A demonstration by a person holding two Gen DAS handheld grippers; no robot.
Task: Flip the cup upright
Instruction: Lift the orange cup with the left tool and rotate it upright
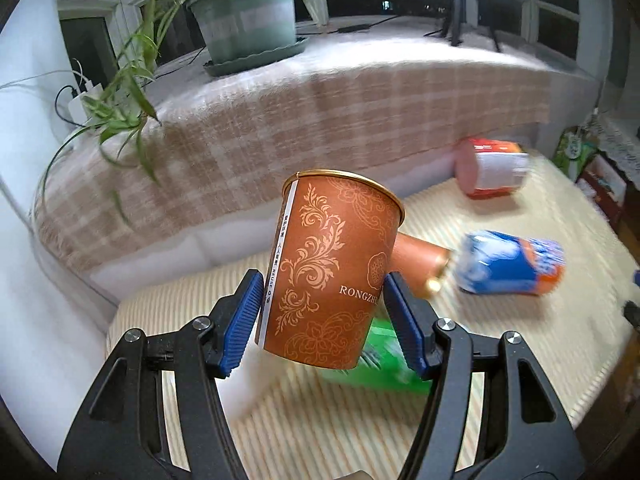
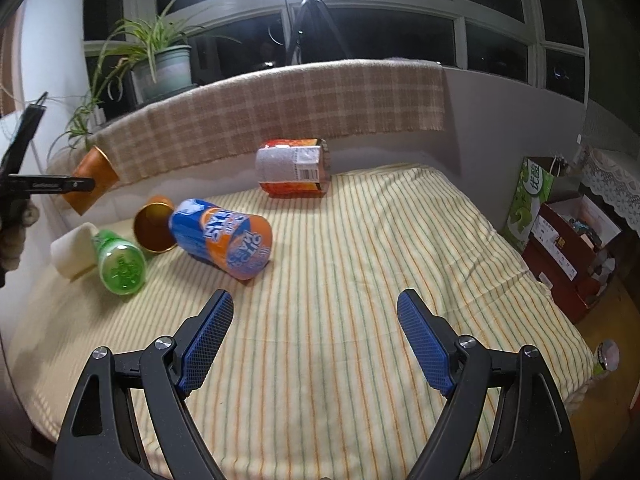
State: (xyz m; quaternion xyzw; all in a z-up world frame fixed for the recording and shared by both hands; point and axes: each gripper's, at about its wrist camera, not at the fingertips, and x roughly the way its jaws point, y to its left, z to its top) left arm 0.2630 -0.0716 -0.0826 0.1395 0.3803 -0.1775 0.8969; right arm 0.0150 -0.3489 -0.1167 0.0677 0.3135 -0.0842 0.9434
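Above striped cloth (image 1: 280, 432), cup (image 1: 332, 272) in left tongs (image 1: 320, 320)

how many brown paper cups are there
2: one brown cup held off the cloth in the left gripper, rim up; a second brown cup lying on its side beside the blue-orange cup. None seem hidden.

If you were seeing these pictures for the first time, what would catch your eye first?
The brown cup, clamped between the left gripper fingers and lifted off the bed, rim up and slightly tilted. Next, the blue-and-orange bottle lying on its side on the striped sheet, beside a second brown cup on its side. The right gripper hovers open, holding nothing.
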